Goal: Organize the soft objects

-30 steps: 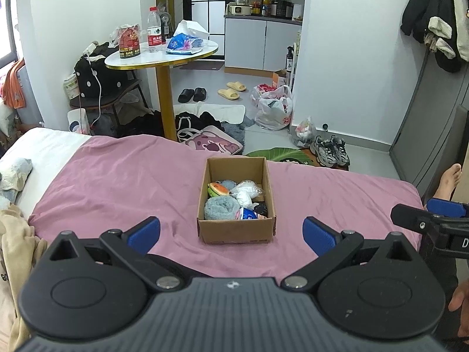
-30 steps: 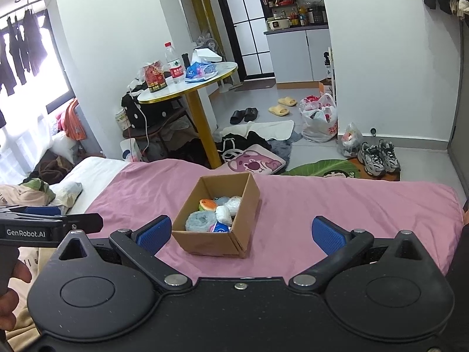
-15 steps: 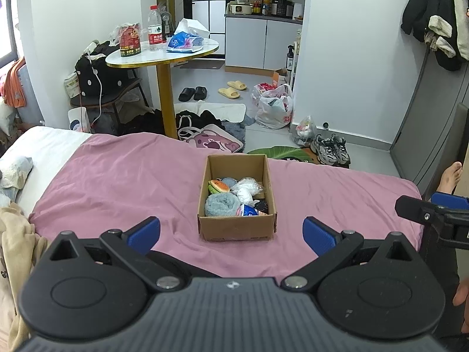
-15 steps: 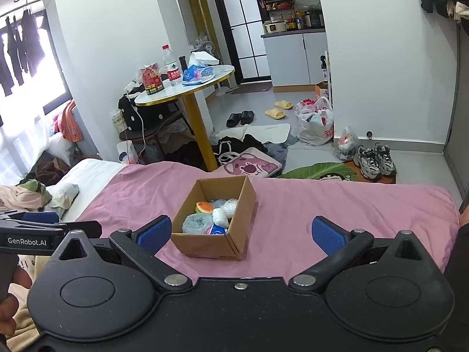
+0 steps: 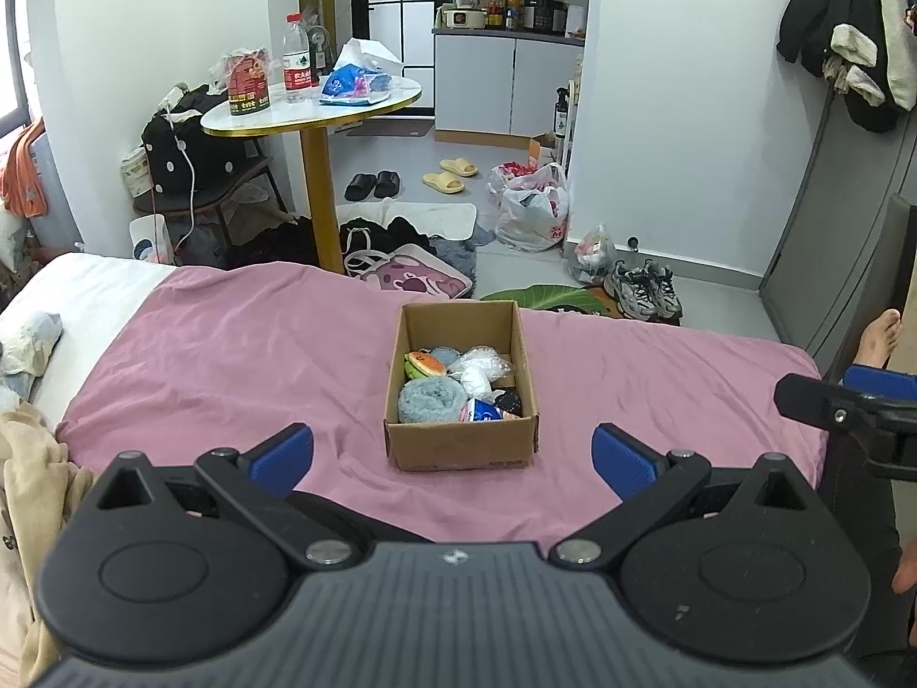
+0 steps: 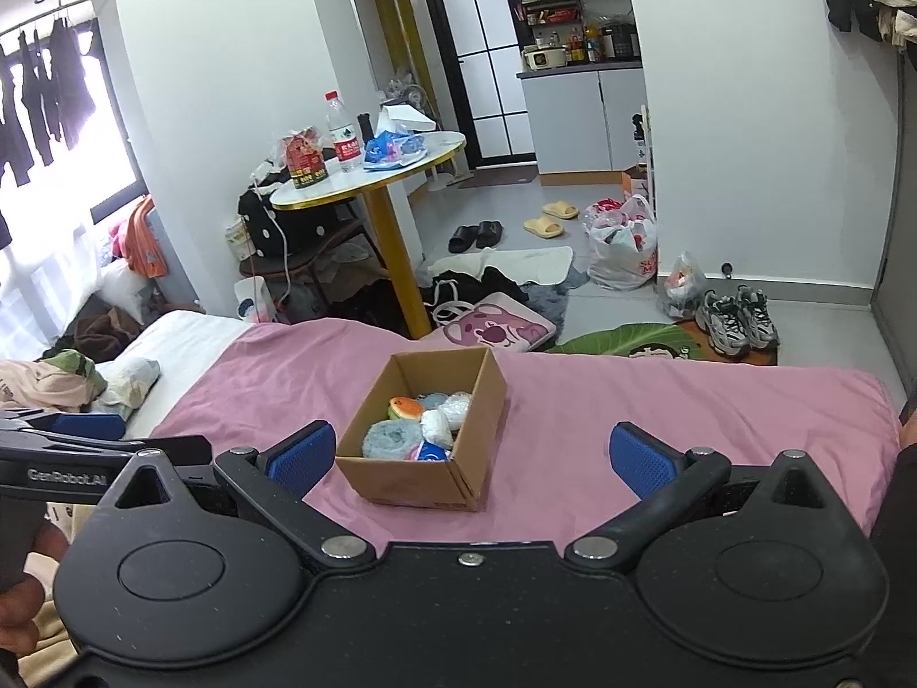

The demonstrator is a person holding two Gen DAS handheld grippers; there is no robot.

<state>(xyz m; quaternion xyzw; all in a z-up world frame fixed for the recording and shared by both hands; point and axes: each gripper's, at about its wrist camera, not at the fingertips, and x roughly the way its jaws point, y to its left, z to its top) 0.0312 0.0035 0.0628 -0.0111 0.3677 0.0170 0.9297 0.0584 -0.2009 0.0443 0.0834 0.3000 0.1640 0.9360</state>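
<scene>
Since a second ago little has changed: both views have drawn back slightly, so the cardboard box (image 5: 462, 384) sits a touch higher and farther off in each picture, and its contents lie as they did. The left gripper (image 5: 453, 453) is spread wide with nothing between its blue pads (image 5: 285, 452), and the right gripper (image 6: 473, 453) is likewise wide open and empty. Both hang above the near edge of the bed, short of the box.

The box stands open-topped on the pink bedsheet (image 5: 229, 355), near the middle of the bed. Inside it lie a grey-blue fluffy roll (image 5: 428, 399) at the near left, an orange and green plush toy (image 5: 424, 364) behind it, white plastic-wrapped bundles (image 5: 480, 367) to the right, and a blue and white packet (image 5: 484, 411) at the near wall.

Nothing lies on the sheet between either gripper and the box. Beyond the bed stands a round tabletop (image 5: 312, 109) carrying a water bottle (image 5: 296, 59) and a red jar (image 5: 248, 82). Slippers, bags and sneakers (image 5: 645, 288) are scattered over the floor. Crumpled clothes (image 6: 57, 381) lie at the left side of the bed.
</scene>
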